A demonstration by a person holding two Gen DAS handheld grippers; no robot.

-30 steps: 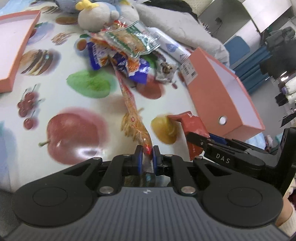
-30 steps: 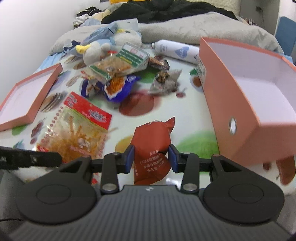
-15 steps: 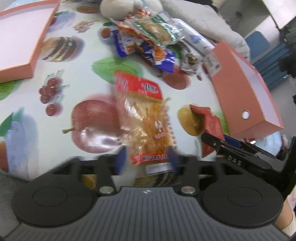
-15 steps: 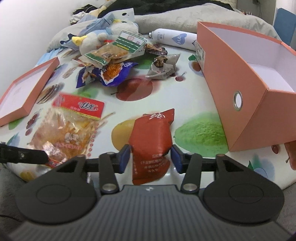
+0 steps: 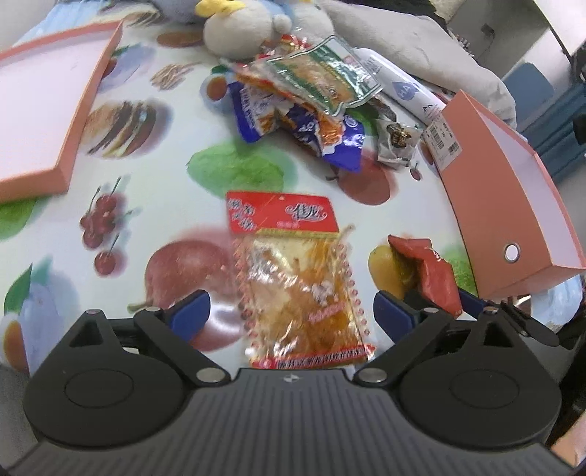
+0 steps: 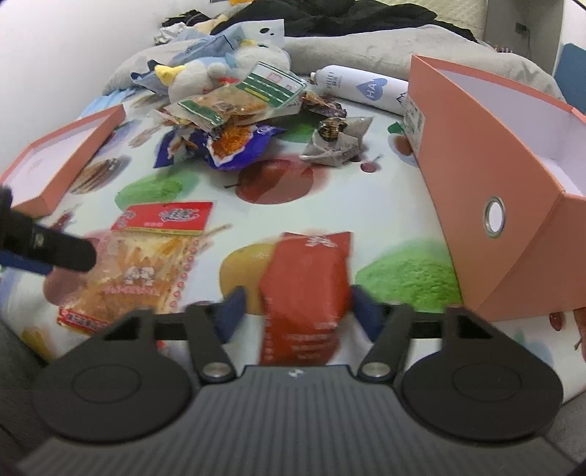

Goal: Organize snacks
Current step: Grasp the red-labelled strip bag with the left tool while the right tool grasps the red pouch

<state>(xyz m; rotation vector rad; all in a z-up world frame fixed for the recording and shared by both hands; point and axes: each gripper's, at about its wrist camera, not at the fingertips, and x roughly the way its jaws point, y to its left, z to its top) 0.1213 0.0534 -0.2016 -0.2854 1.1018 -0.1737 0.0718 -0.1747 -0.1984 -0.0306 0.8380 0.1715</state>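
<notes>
Fruit-printed oilcloth (image 5: 121, 205) covers the work surface, with bedding and a soft toy (image 5: 238, 25) behind it.

Left gripper (image 5: 293, 315): its jaws have just been opening and now stand wide apart, touching nothing. Between them, flat on the cloth, lies the clear bag of orange strips (image 5: 300, 285) with its red header pointing away; neither pad meets it, so it reads as just set down.

Right gripper (image 6: 298, 311): its jaws have just been closing a little. The red packet (image 6: 306, 285) lies lengthwise between the 2 pads, but a small gap shows on each side and blur hides the edges, so I judge it bracketed rather than pinched. The packet seems to rest on the cloth over a printed yellow fruit.

Further out, the tall orange box (image 6: 487, 190) stands open just right of the red packet, and its flat lid (image 5: 47, 113) lies well apart at far left. The remaining heap of snacks (image 5: 304, 99), a grey wrapped one (image 6: 337, 142) and a white bottle (image 6: 362, 88) sit at the far side.

The step in hand looks like laying snacks out in a row near the front edge. Next, each gripper probably needs to back off its packet cleanly, without dragging it, before reaching into the heap.
</notes>
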